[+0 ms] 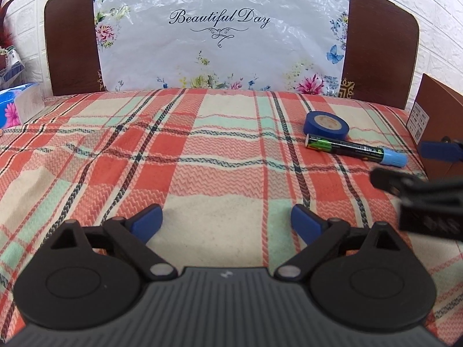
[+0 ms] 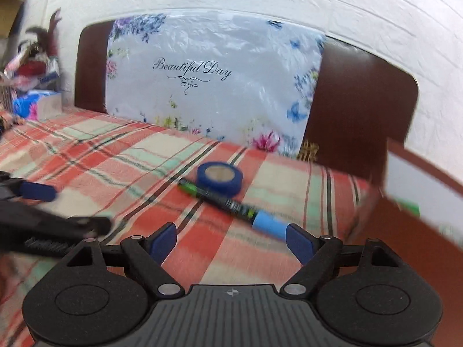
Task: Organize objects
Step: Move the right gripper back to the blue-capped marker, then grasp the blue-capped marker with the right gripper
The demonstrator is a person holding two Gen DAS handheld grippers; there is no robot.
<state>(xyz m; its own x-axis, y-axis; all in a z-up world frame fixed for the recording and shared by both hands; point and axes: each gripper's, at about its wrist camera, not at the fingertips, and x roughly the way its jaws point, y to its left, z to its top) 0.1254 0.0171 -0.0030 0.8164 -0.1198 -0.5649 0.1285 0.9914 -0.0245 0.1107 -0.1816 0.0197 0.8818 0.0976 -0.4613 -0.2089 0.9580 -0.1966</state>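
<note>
The left gripper (image 1: 227, 222) hovers over the near middle of the plaid blanket (image 1: 179, 150), its blue pads spread wide with only cloth between them. The right gripper (image 2: 231, 244) is likewise released and empty, low over the blanket's right side; its right pad sits just beside the marker's cap without gripping it. The marker (image 1: 354, 151) lies flat near the right edge, its long axis running across the blanket, light-blue cap (image 2: 268, 225) pointing toward the right edge and the near side, its black-and-green butt end toward the middle. Just behind it, touching or nearly so, the blue tape roll (image 1: 326, 125) lies flat, hole upward. Farther back, a floral plastic-wrapped pillow (image 1: 222, 31) leans against the brown headboard (image 1: 379, 46).
</note>
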